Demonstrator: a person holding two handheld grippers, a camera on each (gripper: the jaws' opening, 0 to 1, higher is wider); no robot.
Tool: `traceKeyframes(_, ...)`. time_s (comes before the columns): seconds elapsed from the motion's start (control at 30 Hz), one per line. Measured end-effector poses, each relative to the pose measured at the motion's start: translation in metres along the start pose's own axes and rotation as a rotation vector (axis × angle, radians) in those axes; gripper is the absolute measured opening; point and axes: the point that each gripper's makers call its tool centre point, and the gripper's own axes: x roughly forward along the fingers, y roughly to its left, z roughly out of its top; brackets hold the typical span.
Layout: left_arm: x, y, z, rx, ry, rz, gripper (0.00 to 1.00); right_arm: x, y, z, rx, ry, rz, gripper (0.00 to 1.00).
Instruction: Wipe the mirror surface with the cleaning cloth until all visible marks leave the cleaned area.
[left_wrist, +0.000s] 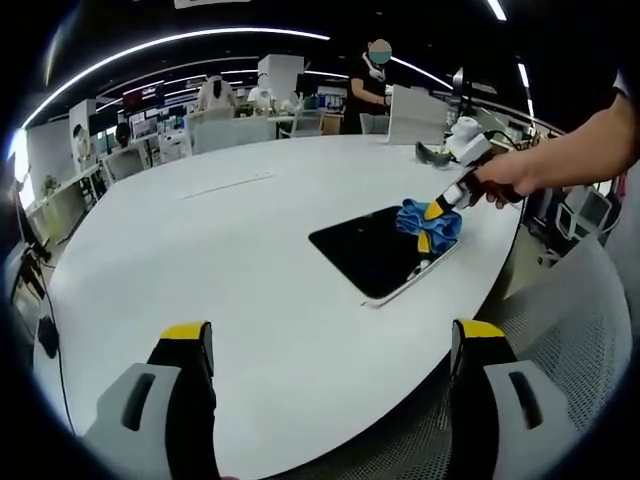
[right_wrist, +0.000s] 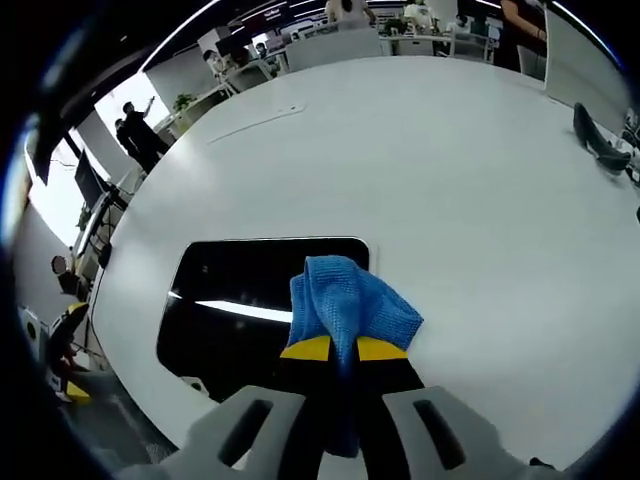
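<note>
The left gripper (left_wrist: 332, 345) is hanging back over the near edge of the white table (left_wrist: 200, 260), its yellow-tipped jaws spread wide apart and holding nothing. From there the mirror (left_wrist: 370, 250) is lying ahead and off to the right, a dark rectangular slab flat on the tabletop, close to the table's right-hand edge.

Moving rightward, the right gripper (left_wrist: 447, 203) is coming in from the far right side, a person's hand (left_wrist: 505, 178) wrapped around its handle. Its jaws are pressed together on the blue cleaning cloth (right_wrist: 350, 305), which is bunching up just past the yellow tips. In the right gripper view the cloth is sitting at the mirror's right end, overlapping the corner and spilling partly onto the bare table beside it.

That is the relation that matters, to my eye: nearly all of the glass is stretching away to the left of the cloth, with the mirror's long axis running crosswise in front of the right gripper. So a wiping pass would probably need to be sweeping leftward along that length. The right gripper is clearly the nearer one. A bright streak (right_wrist: 240, 310) is showing on the glass; whether that is a mark or a ceiling-light reflection I cannot tell.
</note>
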Motion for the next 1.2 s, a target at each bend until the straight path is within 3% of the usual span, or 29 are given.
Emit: traceKeyframes(1.2, 0.0, -0.002, -0.001, 0.001, 0.002, -0.006, 0.99, -0.024, 0.008, -0.042, 0.109, -0.037, 0.013, 0.02)
